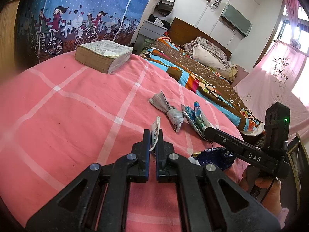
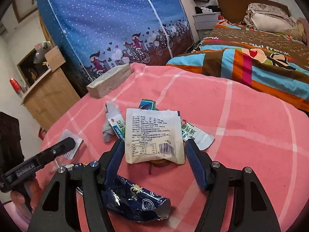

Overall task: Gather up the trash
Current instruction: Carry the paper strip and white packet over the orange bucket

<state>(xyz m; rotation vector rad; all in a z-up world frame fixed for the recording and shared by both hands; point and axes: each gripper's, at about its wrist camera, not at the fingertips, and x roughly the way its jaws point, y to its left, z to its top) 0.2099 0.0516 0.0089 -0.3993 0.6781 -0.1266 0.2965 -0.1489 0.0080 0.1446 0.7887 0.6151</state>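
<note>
Pink checked bed (image 2: 241, 127) underneath everything, with a thick book (image 2: 110, 81) at its far edge. Landmark: the white pouch (image 2: 154, 135), lying flat with its barcode end toward the right claw (image 2: 154, 150).

Right claw: jaws spread wide, one on each side of the pouch's near end, pads not pressing on it. Pouch dead ahead, long axis running away from the claw along the fingers' line, so a squeeze would take it across its short width. Clearly the nearer hand for it.

Left of the pouch, the left claw (image 1: 153, 137): jaws together, clamped on a small printed slip (image 1: 155, 133), probably a label or torn wrapper. Busy, and farther off.

Nearer than the pouch, under the right claw: a crumpled dark blue wrapper (image 2: 135, 199). Fanned from beneath the pouch: green-and-white sachets (image 2: 195, 133). Left of those, a knotted grey rag (image 2: 111, 121). Behind the pouch, a teal packet (image 2: 147, 104).
</note>
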